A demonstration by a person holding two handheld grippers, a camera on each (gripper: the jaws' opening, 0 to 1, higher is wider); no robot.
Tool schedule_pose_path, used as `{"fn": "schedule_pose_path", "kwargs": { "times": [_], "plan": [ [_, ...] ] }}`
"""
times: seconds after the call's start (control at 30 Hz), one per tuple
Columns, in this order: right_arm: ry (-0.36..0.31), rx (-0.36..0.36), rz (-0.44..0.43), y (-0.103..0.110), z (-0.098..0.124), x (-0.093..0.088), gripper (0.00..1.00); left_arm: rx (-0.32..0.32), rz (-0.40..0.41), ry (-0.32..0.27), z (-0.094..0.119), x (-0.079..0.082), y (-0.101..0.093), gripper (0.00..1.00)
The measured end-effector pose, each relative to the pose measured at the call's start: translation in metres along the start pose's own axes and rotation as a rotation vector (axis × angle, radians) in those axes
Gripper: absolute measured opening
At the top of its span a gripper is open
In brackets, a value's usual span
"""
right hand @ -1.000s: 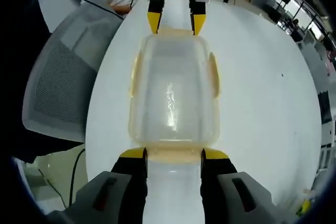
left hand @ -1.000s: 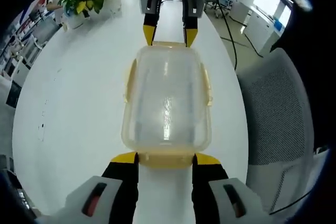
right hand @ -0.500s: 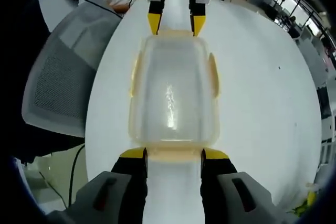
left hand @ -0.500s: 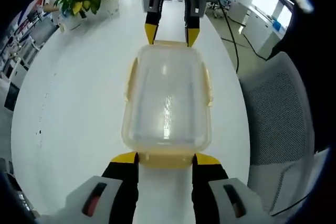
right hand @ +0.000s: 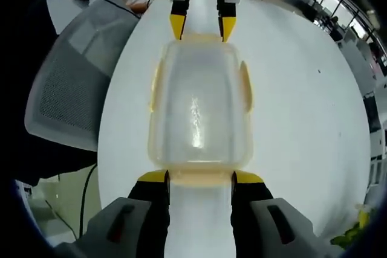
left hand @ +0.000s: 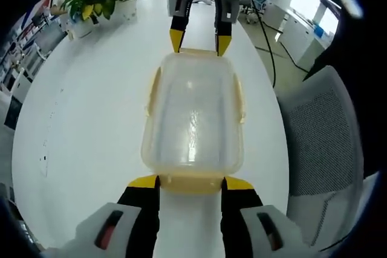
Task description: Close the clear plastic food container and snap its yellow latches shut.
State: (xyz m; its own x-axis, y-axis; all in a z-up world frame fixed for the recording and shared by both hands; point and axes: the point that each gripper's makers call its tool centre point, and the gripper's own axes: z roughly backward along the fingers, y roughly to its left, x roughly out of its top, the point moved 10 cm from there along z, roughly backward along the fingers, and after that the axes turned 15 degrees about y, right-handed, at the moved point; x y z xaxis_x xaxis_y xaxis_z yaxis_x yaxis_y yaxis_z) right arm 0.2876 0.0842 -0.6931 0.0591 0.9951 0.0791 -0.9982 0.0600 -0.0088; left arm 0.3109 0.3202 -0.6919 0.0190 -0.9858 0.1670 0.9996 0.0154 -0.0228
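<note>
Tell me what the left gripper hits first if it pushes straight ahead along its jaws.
The near yellow end latch of the clear container; the left gripper has its tips at that latch's two ends. Contact can't be judged.

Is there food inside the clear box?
No, in the left gripper view the clear container looks empty, with only the white table showing through it.

Both views face each other closely across the container (left hand: 192,119).
</note>
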Motion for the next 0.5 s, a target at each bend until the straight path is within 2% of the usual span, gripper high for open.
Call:
{"fn": "schedule_pose_path", "kwargs": {
  "times": [0.5],
  "plan": [
    [-0.058, -0.019, -0.013, 0.0031, -0.0069, -0.0060, 0.36, 0.001, 0.005, 0.020, -0.0049, 0.0009, 0.0007, 0.34]
  ]
}}
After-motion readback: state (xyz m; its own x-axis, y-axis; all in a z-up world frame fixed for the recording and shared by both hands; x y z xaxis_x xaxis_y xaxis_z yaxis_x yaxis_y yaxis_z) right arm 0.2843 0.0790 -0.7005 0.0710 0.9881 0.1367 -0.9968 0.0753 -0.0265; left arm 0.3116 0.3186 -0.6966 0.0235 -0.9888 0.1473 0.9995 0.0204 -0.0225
